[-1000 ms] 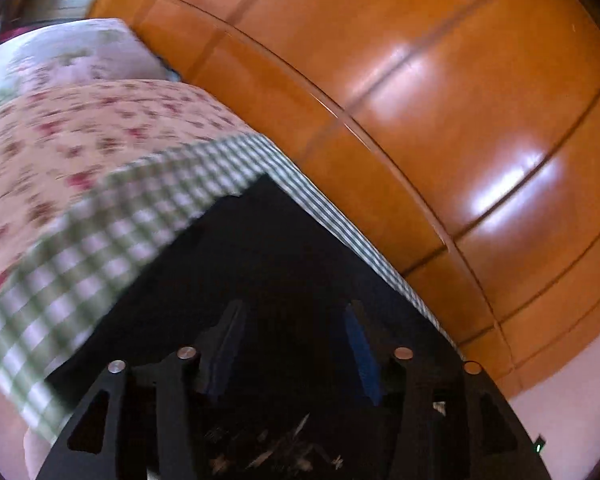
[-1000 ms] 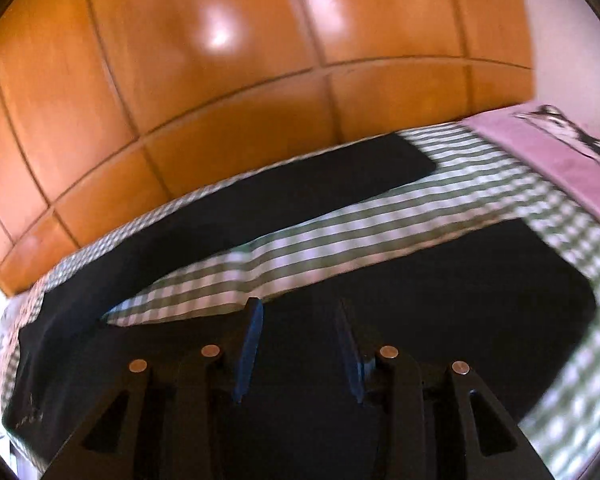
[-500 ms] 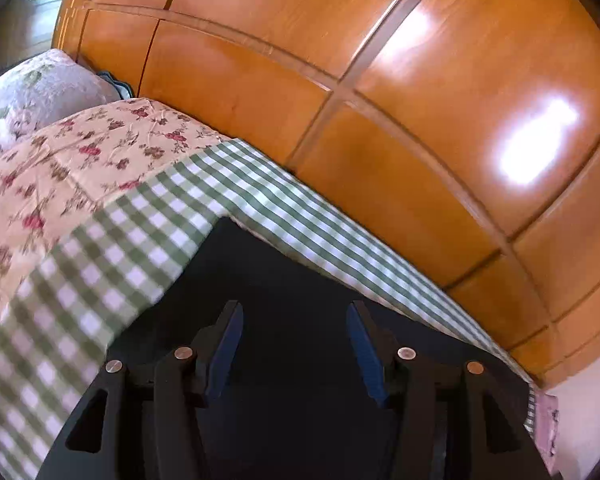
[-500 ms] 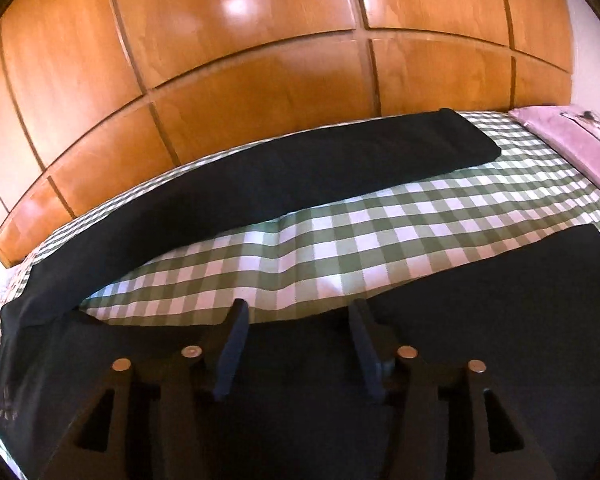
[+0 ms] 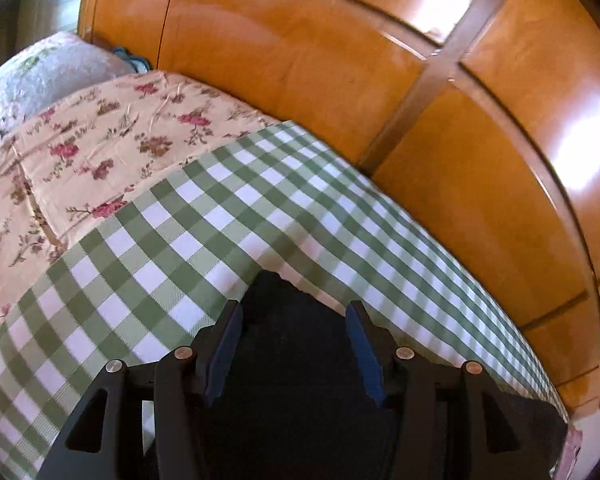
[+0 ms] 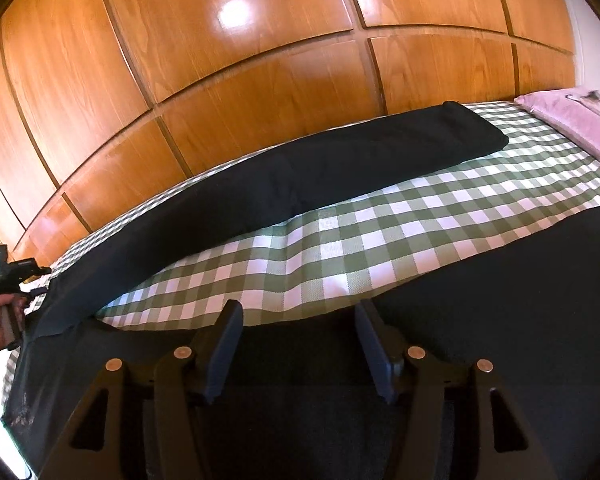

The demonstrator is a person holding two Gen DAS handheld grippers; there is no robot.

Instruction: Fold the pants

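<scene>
Black pants (image 6: 300, 184) lie spread on a green-and-white checked bedsheet (image 6: 380, 232), legs apart: the far leg runs along the wardrobe side, the near leg (image 6: 520, 280) lies under my right gripper. My right gripper (image 6: 298, 312) is open, its fingers over the near leg's inner edge. My left gripper (image 5: 294, 312) is open over a corner of the pants (image 5: 296, 360) at the waist end. It also shows at the far left of the right wrist view (image 6: 12, 280), held by a hand.
A tall wooden wardrobe (image 6: 260, 60) runs close along the far side of the bed. A floral quilt (image 5: 80, 152) and a pale pillow (image 5: 48, 68) lie beyond the waist end. A pink pillow (image 6: 572, 116) lies past the leg ends.
Both grippers have drawn back across the pants: the left now sits at the fabric's corner with more checked sheet in view, the right at the near leg's inner edge. Both stay open.
</scene>
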